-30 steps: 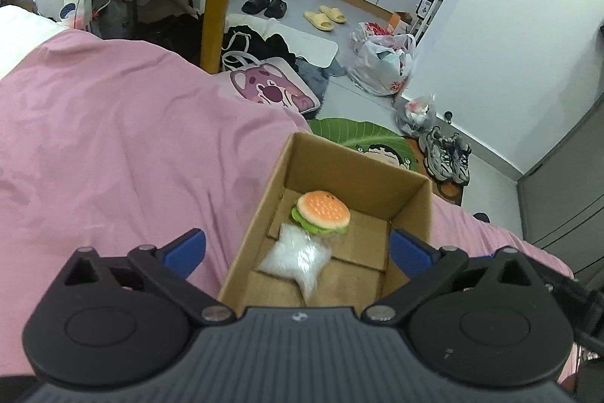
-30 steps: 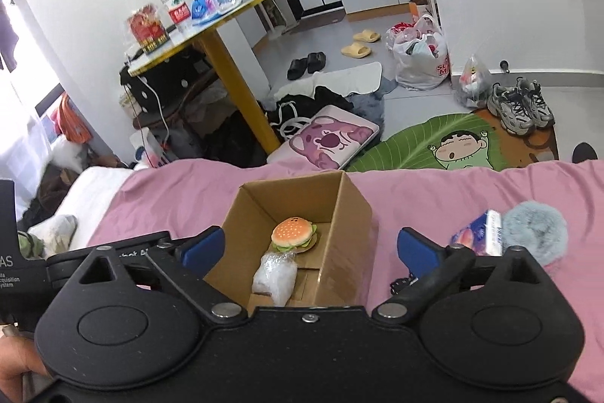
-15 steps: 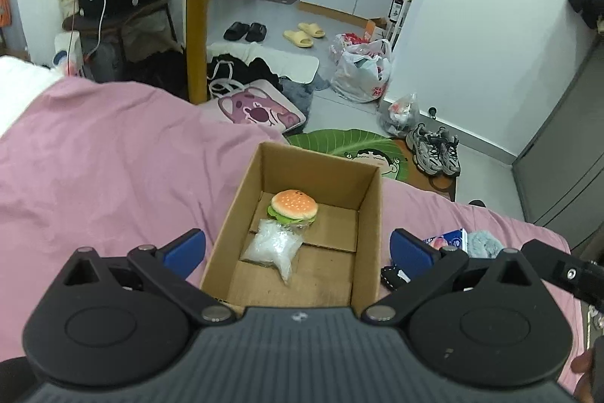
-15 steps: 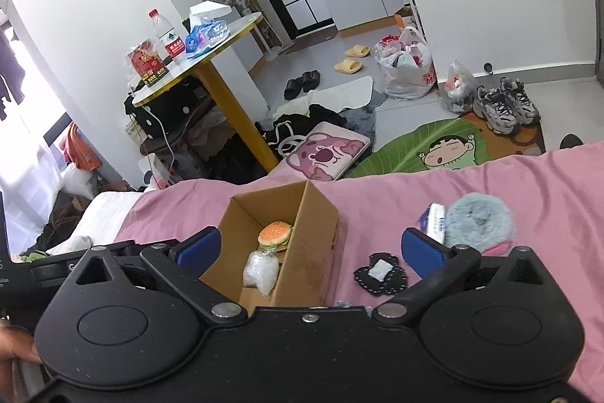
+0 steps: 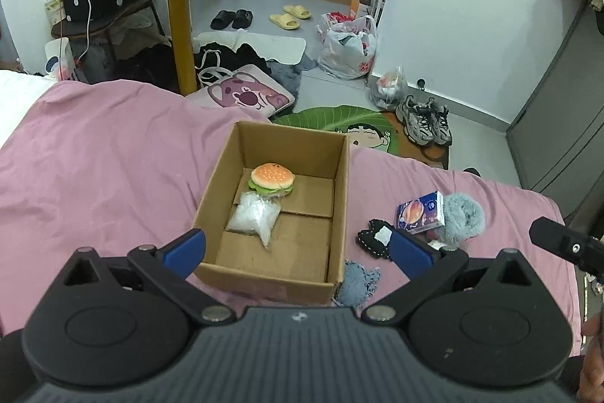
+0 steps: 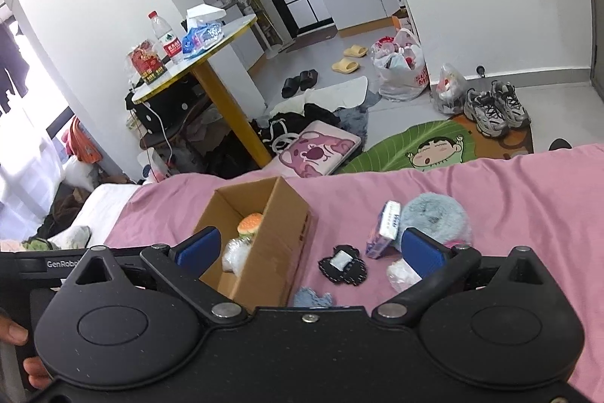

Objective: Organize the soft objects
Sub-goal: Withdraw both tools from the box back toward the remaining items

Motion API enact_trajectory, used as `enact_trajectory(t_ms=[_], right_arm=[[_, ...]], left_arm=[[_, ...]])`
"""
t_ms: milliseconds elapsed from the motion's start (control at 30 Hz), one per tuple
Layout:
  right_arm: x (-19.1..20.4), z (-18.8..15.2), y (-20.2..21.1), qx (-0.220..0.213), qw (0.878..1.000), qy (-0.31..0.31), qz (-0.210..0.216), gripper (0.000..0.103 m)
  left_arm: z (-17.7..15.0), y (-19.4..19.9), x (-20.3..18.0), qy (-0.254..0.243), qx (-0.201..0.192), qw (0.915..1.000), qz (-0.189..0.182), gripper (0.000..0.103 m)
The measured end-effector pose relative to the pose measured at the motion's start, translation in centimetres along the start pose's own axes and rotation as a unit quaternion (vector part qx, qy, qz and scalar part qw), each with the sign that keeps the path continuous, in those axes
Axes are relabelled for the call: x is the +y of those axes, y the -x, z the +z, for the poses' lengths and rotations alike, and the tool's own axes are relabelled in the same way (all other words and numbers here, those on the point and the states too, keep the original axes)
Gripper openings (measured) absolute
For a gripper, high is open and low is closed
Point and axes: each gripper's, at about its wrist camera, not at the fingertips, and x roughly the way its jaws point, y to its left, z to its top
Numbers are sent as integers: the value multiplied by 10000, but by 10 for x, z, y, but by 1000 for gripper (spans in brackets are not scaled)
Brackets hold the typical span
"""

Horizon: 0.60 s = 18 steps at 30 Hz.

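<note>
1. Your left gripper (image 5: 296, 252) hangs with its blue fingers (image 5: 185, 250) spread wide, nothing between them, touching nothing; it sits above the near end of the cardboard box (image 5: 339, 214).
2. Your right gripper (image 6: 307, 248) is likewise spread wide and empty, over the pink bedsheet (image 6: 509, 214) just beside the box (image 6: 287, 233).
3. Inside the box lie a burger toy (image 5: 272, 178) and, touching it on the near side, a clear plastic bag (image 5: 255, 218).
4. On the sheet to the right of the box: a black patch (image 6: 342, 264), a small tissue pack (image 6: 385, 229) leaning on a fluffy grey-blue puff (image 6: 434, 218), a blue fabric scrap (image 6: 311, 297) near the box corner, and a pale crinkled bag (image 6: 402, 272) partly hidden by your right finger.
</note>
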Motion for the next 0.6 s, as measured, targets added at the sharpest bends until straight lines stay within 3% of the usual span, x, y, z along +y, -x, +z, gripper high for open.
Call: enact_trajectory(t_ms=[267, 433, 600], right_arm=[[-18, -10, -3, 163, 9998, 87, 96, 103], [-34, -20, -11, 245, 9995, 105, 151, 103], [-49, -29, -22, 428, 9986, -107, 288, 103]], left_arm=[[-13, 2, -17, -53, -73, 10000, -23, 103], [-21, -2, -31, -158, -116, 9997, 149, 103], [-32, -15, -45, -216, 10, 9997, 117, 102]])
